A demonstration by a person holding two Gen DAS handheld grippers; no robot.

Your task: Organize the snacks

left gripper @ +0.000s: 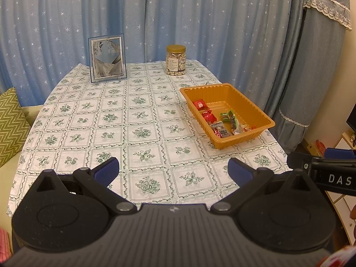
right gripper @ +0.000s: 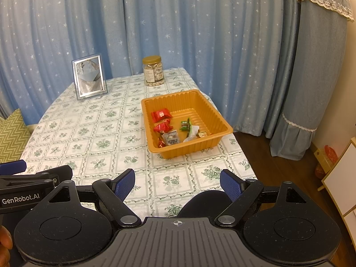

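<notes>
An orange plastic tray (left gripper: 251,108) (right gripper: 213,113) sits on the right side of the table. Several wrapped snacks lie in it: red packets (left gripper: 201,105) (right gripper: 160,115), green ones (left gripper: 227,116) (right gripper: 185,124) and a silver packet (left gripper: 221,130) (right gripper: 170,138). My left gripper (left gripper: 173,172) is open and empty above the table's near edge, well short of the tray. My right gripper (right gripper: 177,185) is open and empty, also at the near edge, with the tray ahead of it. The right gripper's side shows at the right edge of the left wrist view, and the left gripper's at the left edge of the right wrist view.
A jar of nuts with a gold lid (left gripper: 175,60) (right gripper: 153,71) and a framed picture (left gripper: 108,59) (right gripper: 89,77) stand at the table's far end. Blue curtains hang behind. A green cushion (left gripper: 10,122) lies left. A white cabinet (right gripper: 342,178) stands right.
</notes>
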